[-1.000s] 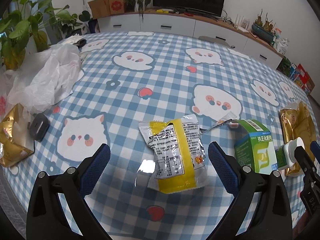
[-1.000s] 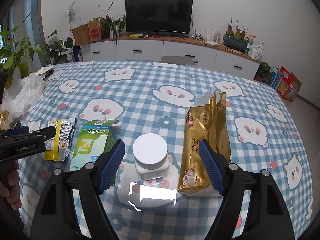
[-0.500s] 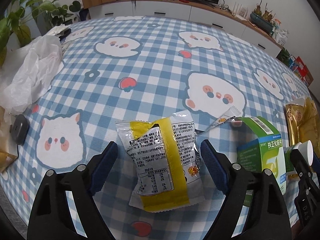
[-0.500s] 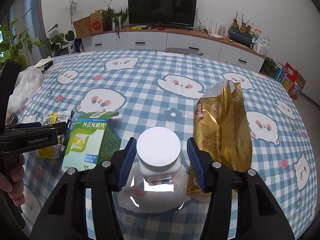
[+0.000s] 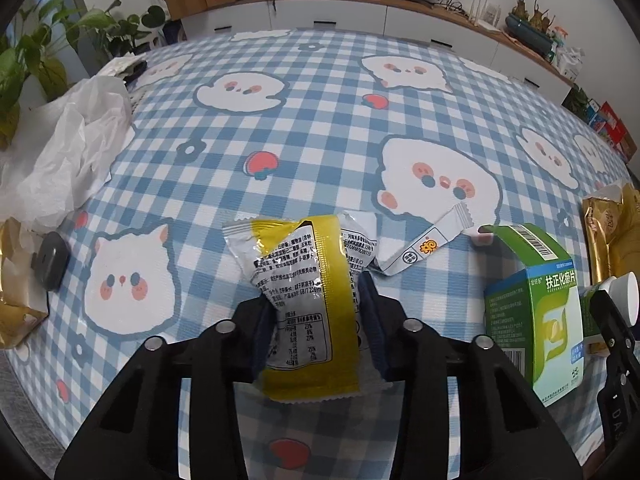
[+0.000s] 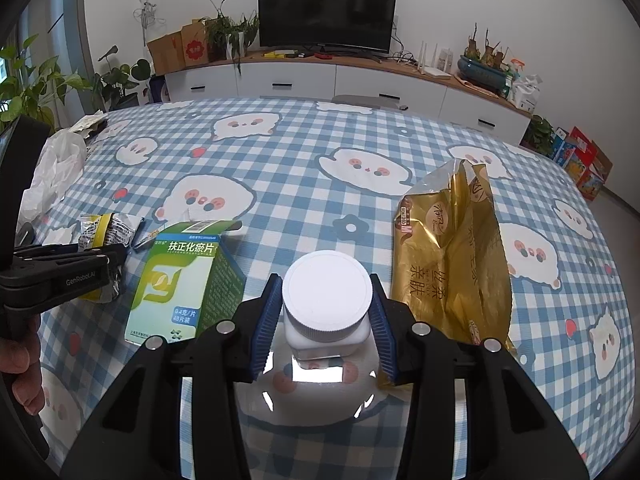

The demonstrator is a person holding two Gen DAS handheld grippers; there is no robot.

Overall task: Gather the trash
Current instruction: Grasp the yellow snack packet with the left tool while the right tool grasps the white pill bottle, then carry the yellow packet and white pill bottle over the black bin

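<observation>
My left gripper (image 5: 316,300) is shut on a yellow and silver snack wrapper (image 5: 308,276), crumpled between its blue pads; it also shows in the right wrist view (image 6: 106,232). My right gripper (image 6: 324,300) is shut on a white bottle (image 6: 326,300) with a ribbed white cap, which stands on the checked tablecloth (image 6: 300,184). A green medicine box (image 6: 180,280) lies between the two grippers, also seen in the left wrist view (image 5: 536,312). A gold bag (image 6: 452,256) lies right of the bottle. A small white sachet (image 5: 424,244) lies beside the wrapper.
A crumpled white plastic bag (image 5: 68,152) lies at the table's left edge, with a small black device (image 5: 50,260) and a gold packet (image 5: 12,308) near it. Plants (image 6: 36,88) stand left of the table. A white cabinet (image 6: 340,80) with a TV is behind.
Both grippers have closed: the left on the snack wrapper, crumpling it, and the right on the white bottle. Both moved forward toward their objects.
</observation>
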